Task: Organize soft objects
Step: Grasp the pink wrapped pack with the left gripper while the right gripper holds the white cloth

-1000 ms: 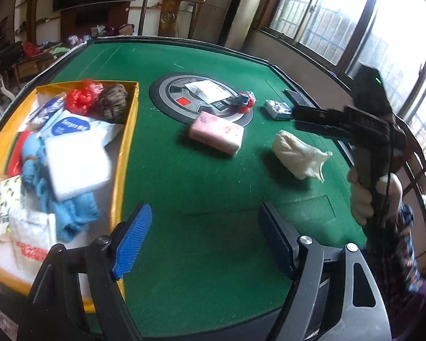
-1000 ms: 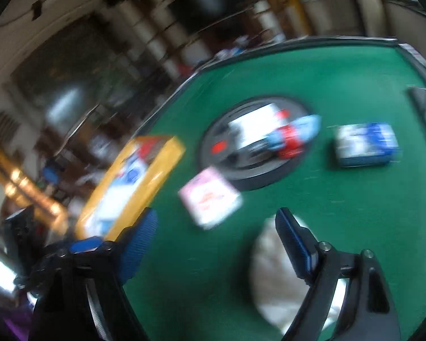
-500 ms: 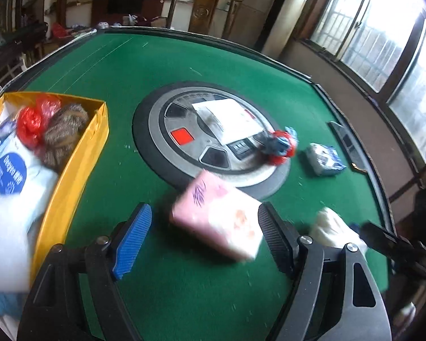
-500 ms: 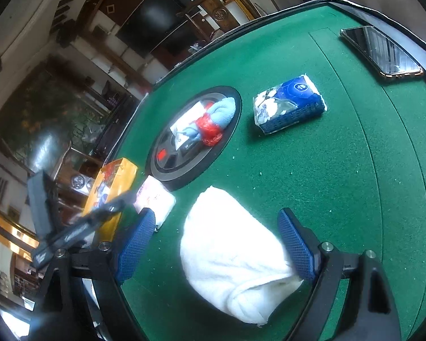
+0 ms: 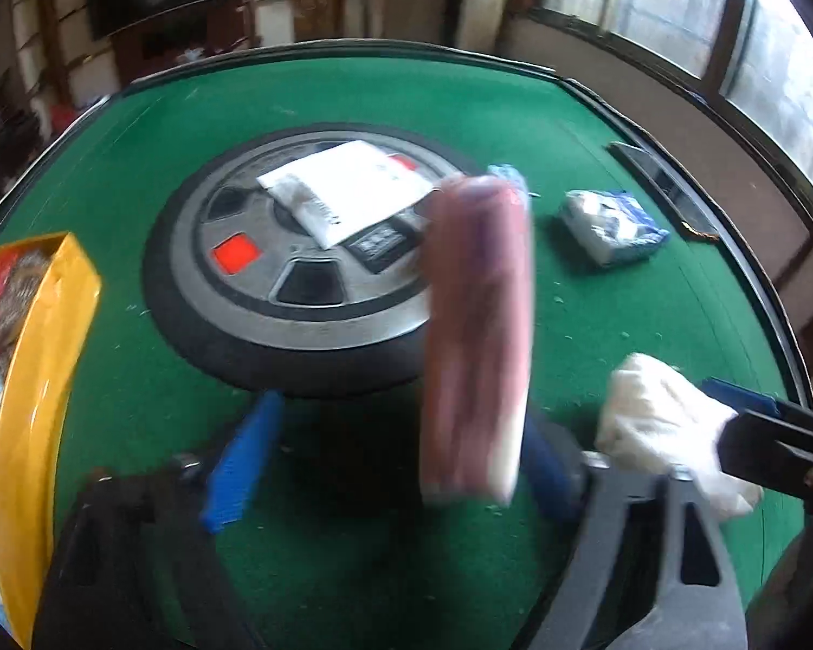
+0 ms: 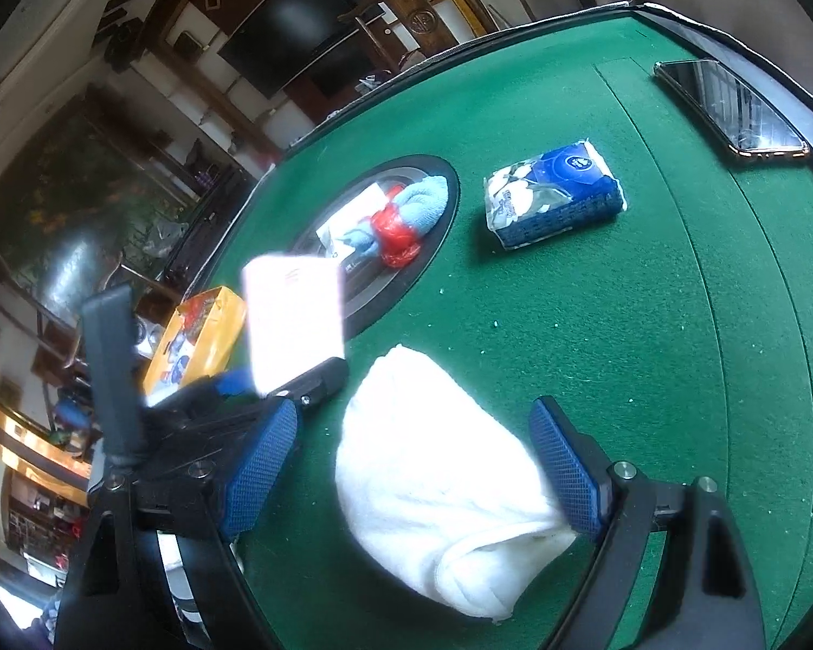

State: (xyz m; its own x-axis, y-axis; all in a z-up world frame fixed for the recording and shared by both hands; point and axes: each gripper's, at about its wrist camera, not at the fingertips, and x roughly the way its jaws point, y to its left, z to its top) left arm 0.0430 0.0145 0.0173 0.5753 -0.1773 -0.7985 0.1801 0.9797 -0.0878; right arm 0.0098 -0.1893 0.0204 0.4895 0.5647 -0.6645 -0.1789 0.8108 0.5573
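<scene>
The pink tissue pack [image 5: 474, 336] lay flat on the green bench [image 5: 460, 103] half a second ago. Now it stands up on its thin side, blurry, leaning by the right finger of the left tool [image 5: 401, 422]. That tool is spread wide, and there is a clear gap between the pack and its other finger, so it is not pinching the pack yet. I think the pack got tipped up as the tool pushed in, and the tool has to close before it can lift. The white towel [image 6: 439, 476] lies near the front edge of the bench. The right tool [image 6: 412, 471] has come in closer and now has one finger on each side of the towel. It is spread wide too and holds nothing. So both soft things look ready to grab. The yellow box [image 5: 38, 379] at the left edge already has soft things inside, and I guess these go there next. A blue tissue pack [image 6: 553, 195] and a blue cloth with a red bag [image 6: 401, 216] wait farther back, near the middle.
</scene>
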